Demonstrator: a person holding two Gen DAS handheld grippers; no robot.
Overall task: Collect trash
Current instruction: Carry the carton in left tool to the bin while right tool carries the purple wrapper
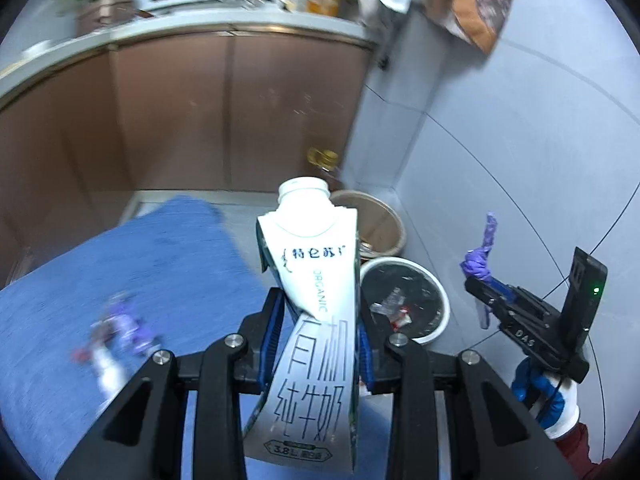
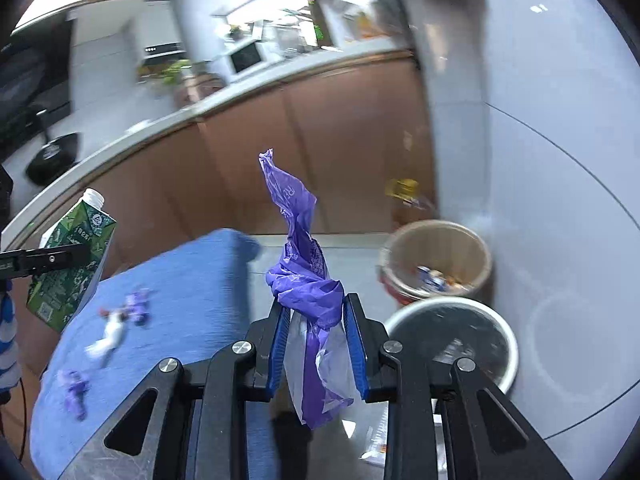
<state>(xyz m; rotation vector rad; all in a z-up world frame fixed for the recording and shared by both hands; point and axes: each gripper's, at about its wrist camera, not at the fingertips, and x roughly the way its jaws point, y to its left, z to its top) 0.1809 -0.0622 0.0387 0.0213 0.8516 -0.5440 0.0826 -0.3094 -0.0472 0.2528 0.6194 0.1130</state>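
My left gripper (image 1: 320, 312) is shut on a crumpled white-and-grey milk carton (image 1: 312, 292), cap end pointing away; its green side (image 2: 70, 264) shows at the far left of the right wrist view. My right gripper (image 2: 316, 312) is shut on a twisted purple plastic wrapper (image 2: 306, 276) that sticks up between the pads; the same wrapper (image 1: 480, 254) and gripper appear at the right of the left wrist view, held by a gloved hand (image 1: 548, 396). Two bins stand ahead on the floor: a white-rimmed bin with a black liner (image 1: 404, 300) (image 2: 460, 344) and a beige bin (image 1: 380, 216) (image 2: 436, 256).
A blue cloth-covered table (image 1: 140, 272) (image 2: 180, 300) lies to the left with small purple and white scraps (image 2: 120, 320) on it. Brown cabinets (image 1: 200, 112) under a counter stand behind. A pale wall (image 1: 520, 160) closes the right side. A yellow-capped bottle (image 1: 322, 158) sits by the cabinet corner.
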